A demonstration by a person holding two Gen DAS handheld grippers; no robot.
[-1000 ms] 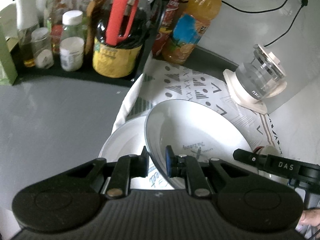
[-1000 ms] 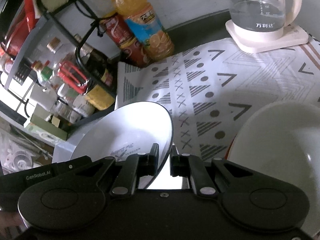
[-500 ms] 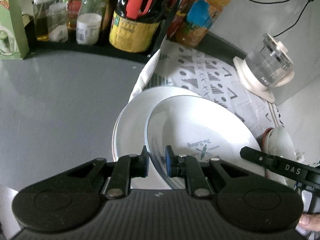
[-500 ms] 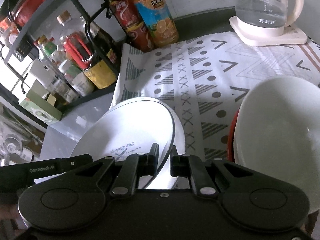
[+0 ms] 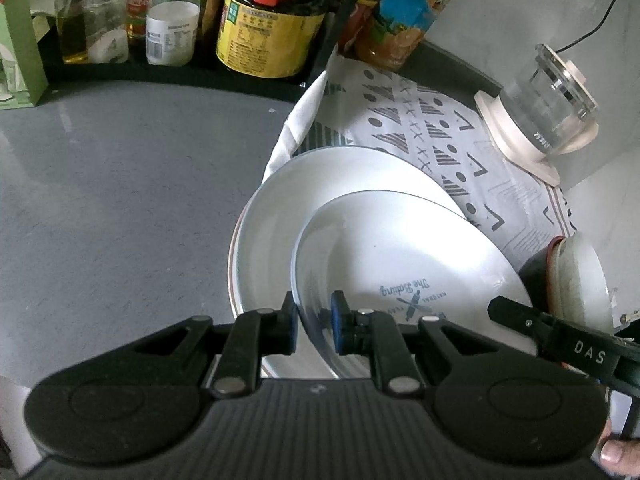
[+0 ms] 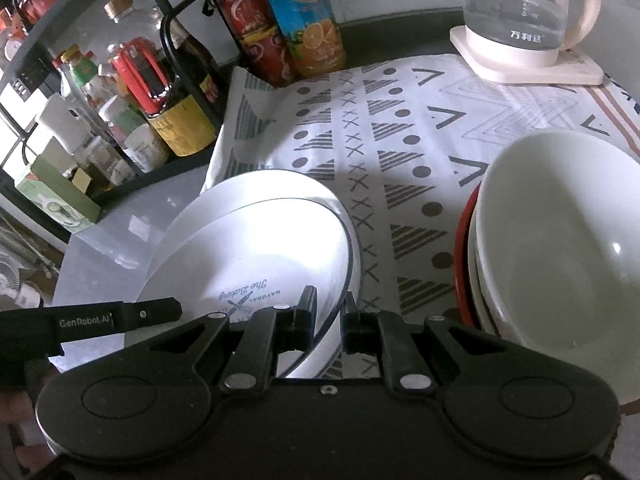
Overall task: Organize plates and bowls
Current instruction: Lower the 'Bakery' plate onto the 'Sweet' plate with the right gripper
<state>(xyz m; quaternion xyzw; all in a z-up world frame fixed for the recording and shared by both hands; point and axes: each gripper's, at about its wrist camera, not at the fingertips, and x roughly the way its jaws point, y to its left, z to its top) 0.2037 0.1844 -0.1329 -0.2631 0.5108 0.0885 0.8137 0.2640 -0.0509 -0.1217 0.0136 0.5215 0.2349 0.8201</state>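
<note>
The left claw [image 5: 314,322] sits at the lower middle of its view, narrowed to a slim gap with the near rim of the printed plate [image 5: 404,264] pinched between its two fingers. The right claw [image 6: 326,322] does the same from the other side: in its own view it is nearly closed on the opposite rim of the same printed plate [image 6: 256,260], lower middle of the frame. The plate is tilted and sits over a larger white plate [image 5: 280,216] that lies half on the patterned cloth [image 5: 440,136] and half on the grey desk [image 5: 120,184]. Whether the two plates touch cannot be told.

At the right of the right claw's view stands a stack of bowls [image 6: 560,240], white over a red rim. A glass kettle [image 6: 520,12] is at the upper right, and bottles [image 6: 304,16] crowd a rack at the upper left.
</note>
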